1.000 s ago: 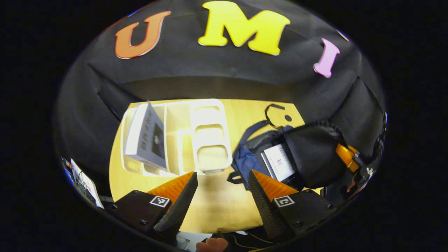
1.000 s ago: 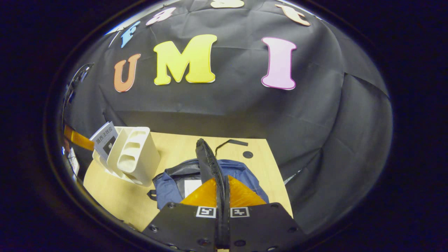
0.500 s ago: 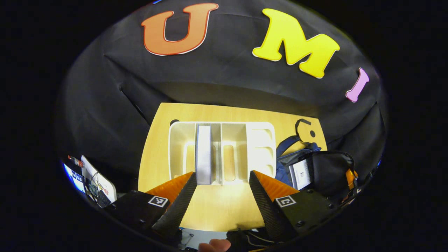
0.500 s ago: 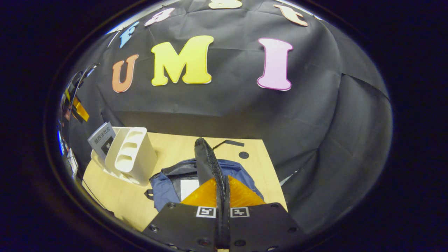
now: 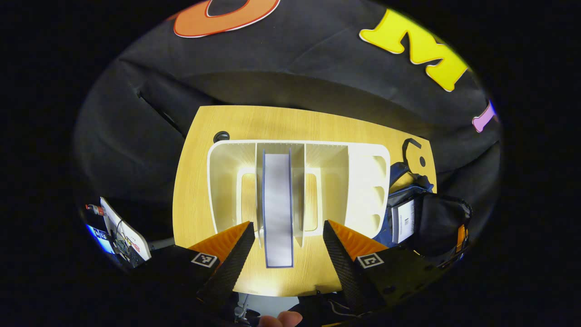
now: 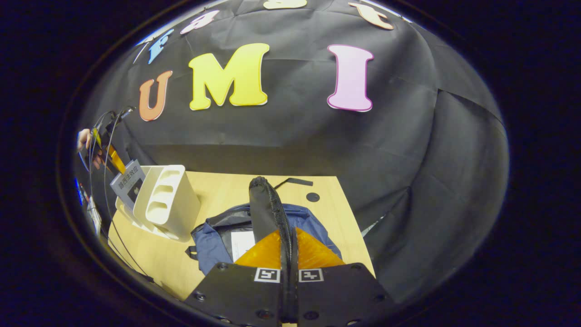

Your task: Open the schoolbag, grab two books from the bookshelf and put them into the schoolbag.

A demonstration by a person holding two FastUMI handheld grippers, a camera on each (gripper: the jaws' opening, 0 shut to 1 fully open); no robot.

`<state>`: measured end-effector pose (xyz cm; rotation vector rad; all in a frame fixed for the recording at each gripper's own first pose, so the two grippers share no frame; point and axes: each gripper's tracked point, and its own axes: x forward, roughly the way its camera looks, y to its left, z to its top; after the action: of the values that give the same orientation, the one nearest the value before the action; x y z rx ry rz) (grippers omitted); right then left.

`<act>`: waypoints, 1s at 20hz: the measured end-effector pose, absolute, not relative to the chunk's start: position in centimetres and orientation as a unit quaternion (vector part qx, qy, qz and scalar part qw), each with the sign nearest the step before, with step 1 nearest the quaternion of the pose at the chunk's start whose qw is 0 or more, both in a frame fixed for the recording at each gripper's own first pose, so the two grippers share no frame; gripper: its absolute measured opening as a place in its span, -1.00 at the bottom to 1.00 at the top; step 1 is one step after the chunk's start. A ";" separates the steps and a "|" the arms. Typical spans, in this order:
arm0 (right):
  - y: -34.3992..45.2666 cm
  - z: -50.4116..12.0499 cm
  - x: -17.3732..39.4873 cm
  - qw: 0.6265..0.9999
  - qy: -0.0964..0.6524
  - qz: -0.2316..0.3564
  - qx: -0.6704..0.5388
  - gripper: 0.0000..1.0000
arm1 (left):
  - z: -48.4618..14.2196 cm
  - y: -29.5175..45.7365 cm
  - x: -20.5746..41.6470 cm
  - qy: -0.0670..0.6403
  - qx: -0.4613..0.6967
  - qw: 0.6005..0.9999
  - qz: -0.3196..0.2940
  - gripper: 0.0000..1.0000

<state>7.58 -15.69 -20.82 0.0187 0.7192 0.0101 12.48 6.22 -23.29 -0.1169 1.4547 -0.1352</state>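
L gripper (image 5: 285,236) is closing in on 2nd book (image 5: 278,209) at 12 o'clock, jaws spread; R gripper (image 6: 289,245) is pinching schoolbag flap (image 6: 268,209) open. Next: straddle the spine, clamp.

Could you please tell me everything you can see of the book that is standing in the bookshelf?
The book stands on edge in the white bookshelf, between two dividers, its pale grey edge with thin blue borders facing the left gripper. It sticks out past the shelf's front over the wooden table. The open jaws sit on either side of its near end without touching it. In the right gripper view its grey cover rises tilted behind the shelf.
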 end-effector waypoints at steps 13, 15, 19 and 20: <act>-15.8 -21.5 7.8 0.935 0.355 -0.007 0.011 -1.00 | -30.1 6.5 11.3 0.719 -0.047 0.693 -0.034 0.77; -15.8 -21.7 7.8 0.934 0.356 -0.008 0.014 -0.99 | -30.4 6.6 11.0 0.724 -0.040 0.688 -0.029 0.55; -15.8 -21.8 7.8 0.934 0.356 -0.008 0.015 -1.00 | -30.9 6.9 10.6 0.733 -0.029 0.680 -0.019 0.23; -15.8 -21.8 7.8 0.934 0.357 -0.008 0.015 -0.99 | -30.9 6.9 10.5 0.734 -0.032 0.679 -0.015 0.17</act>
<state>7.77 -15.83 -21.78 0.0297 0.7293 -0.0156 10.46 6.87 -30.91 -0.0728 1.6480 -0.0346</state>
